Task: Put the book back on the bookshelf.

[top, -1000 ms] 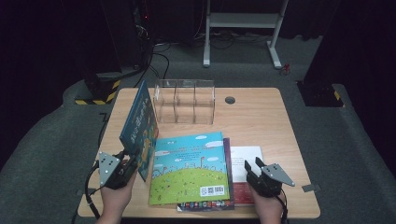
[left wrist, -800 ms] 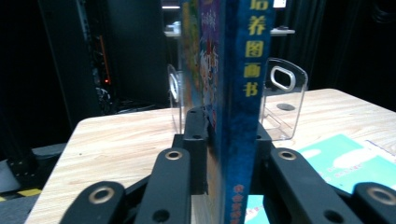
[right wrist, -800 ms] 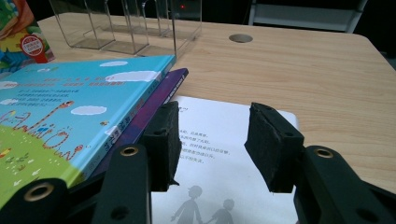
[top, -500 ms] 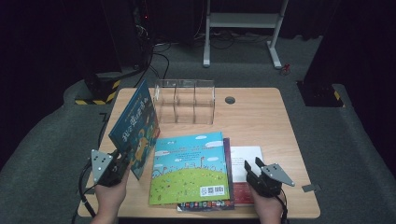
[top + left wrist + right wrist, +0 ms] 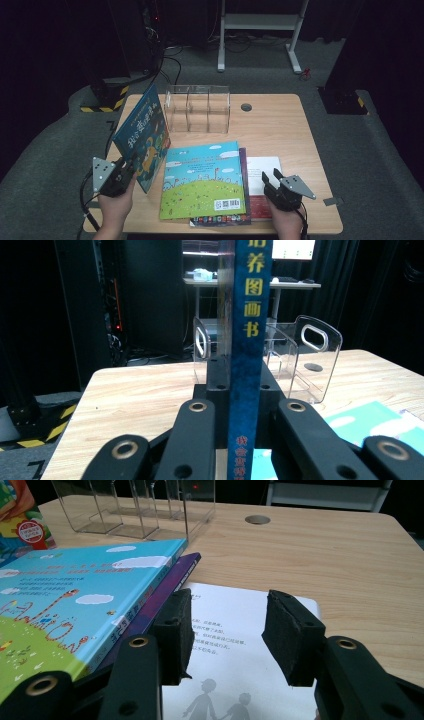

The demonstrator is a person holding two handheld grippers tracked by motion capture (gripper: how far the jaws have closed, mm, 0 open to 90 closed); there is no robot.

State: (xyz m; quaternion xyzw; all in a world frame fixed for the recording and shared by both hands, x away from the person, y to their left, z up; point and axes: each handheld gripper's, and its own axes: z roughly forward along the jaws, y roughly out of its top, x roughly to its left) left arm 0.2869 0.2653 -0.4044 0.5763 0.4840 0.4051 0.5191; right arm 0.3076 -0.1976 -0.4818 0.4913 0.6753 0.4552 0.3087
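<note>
A light wooden table (image 5: 280, 125) with a round cable hole (image 5: 246, 107) stands on grey carpet in a dark room; a white metal frame (image 5: 260, 22) and black equipment with trailing cables sit behind it, and yellow-black hazard tape (image 5: 107, 97) marks the floor at the far left. A clear acrylic book rack (image 5: 197, 107) stands at the table's far middle. The left gripper (image 5: 121, 172) has just been closing and now clamps the lower edge of the blue picture book (image 5: 142, 135), held up tilted at the table's left side, just beside the rack; in the left gripper view its spine (image 5: 245, 365) rises between the jaws, top cut off. The right gripper (image 5: 272, 181) rests at the near right, jaws partly apart and gripping nothing, over a white book (image 5: 235, 650). Beside it lies a turquoise picture book (image 5: 205, 180) stacked on a purple one (image 5: 172, 582); what lies lower in the stack is hard to make out
</note>
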